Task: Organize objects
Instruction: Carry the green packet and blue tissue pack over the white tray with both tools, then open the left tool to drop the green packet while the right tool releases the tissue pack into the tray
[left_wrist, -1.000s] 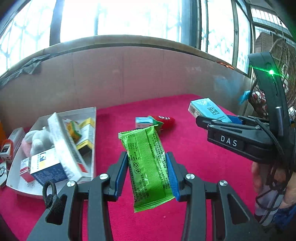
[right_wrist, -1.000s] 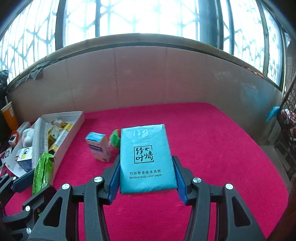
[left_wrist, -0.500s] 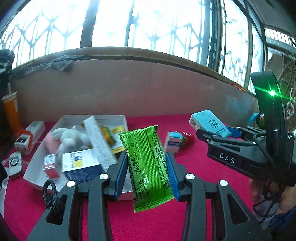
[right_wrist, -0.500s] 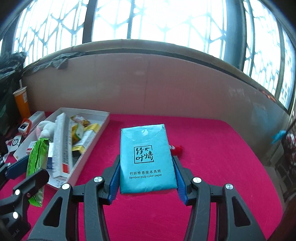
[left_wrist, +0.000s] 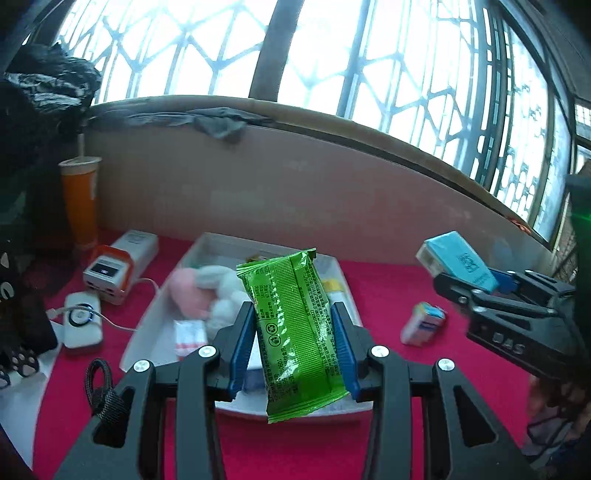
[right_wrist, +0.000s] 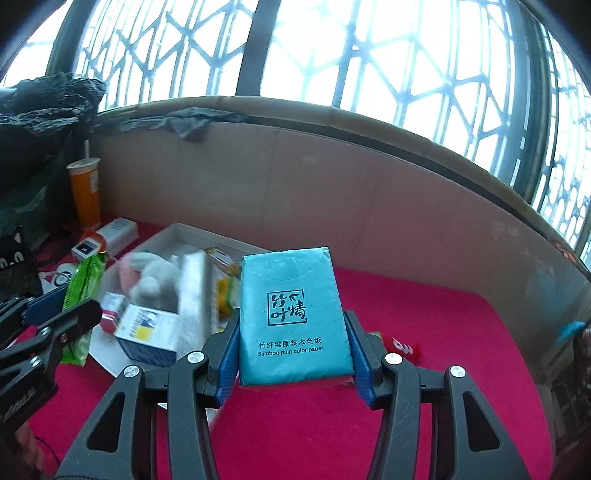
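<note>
My left gripper (left_wrist: 293, 332) is shut on a green snack packet (left_wrist: 291, 332) and holds it above the near end of a white tray (left_wrist: 155, 321). The tray holds a pink and white plush toy (left_wrist: 207, 291) and several small boxes. My right gripper (right_wrist: 293, 343) is shut on a teal tissue pack (right_wrist: 291, 314), held above the red cloth (right_wrist: 443, 332) just right of the tray (right_wrist: 166, 236). The right gripper and its pack (left_wrist: 461, 266) also show at the right of the left wrist view. The left gripper with the green packet (right_wrist: 83, 288) shows at the left of the right wrist view.
A small blue and white carton (left_wrist: 423, 323) and a red wrapped item (right_wrist: 400, 347) lie on the cloth right of the tray. An orange cup (left_wrist: 79, 199), a white and orange device (left_wrist: 110, 266) and a white charger with cable (left_wrist: 79, 321) sit left of the tray. A cardboard wall (left_wrist: 332, 192) stands behind.
Both grippers have swung left towards the tray, each still holding its item. The tray now lies in front of and under the left gripper.
</note>
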